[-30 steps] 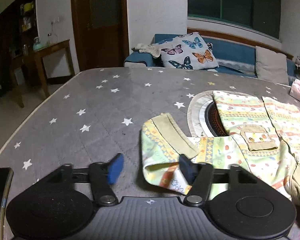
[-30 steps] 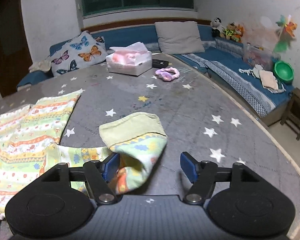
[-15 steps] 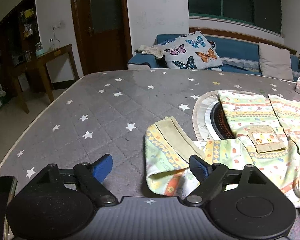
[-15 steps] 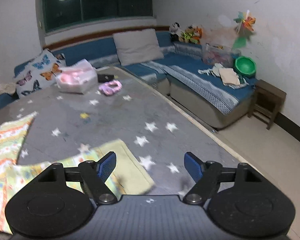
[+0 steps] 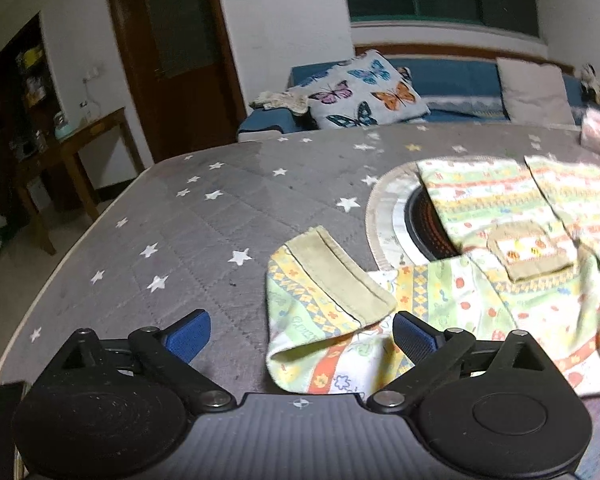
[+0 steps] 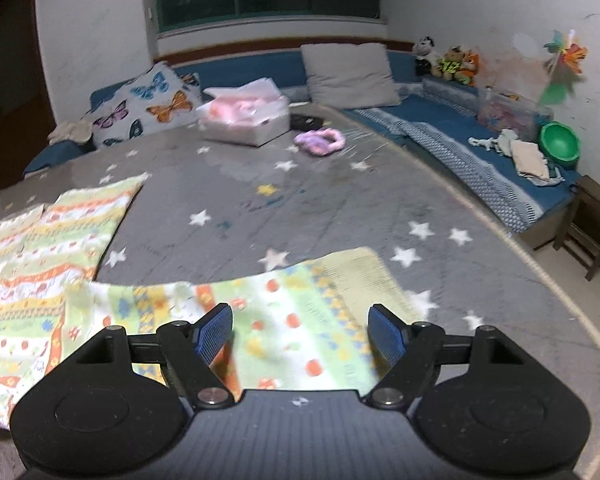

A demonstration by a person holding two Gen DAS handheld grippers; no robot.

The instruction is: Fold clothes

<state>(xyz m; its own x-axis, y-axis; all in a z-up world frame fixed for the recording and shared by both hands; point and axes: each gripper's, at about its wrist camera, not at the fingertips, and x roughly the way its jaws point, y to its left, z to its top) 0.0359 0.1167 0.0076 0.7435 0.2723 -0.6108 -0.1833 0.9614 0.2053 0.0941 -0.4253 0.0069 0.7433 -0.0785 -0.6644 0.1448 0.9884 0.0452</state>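
**A living room at home, after dark**

We are in a household sitting room. A blue corner sofa (image 6: 452,136) runs past the far and right edges of a grey star-print table (image 6: 340,208), with a butterfly cushion (image 5: 364,96), soft toys (image 6: 448,60) and a paper pinwheel (image 6: 566,60). We see a wooden door (image 5: 172,52), a side table (image 5: 80,152), and what may be shelves, too dim to tell.
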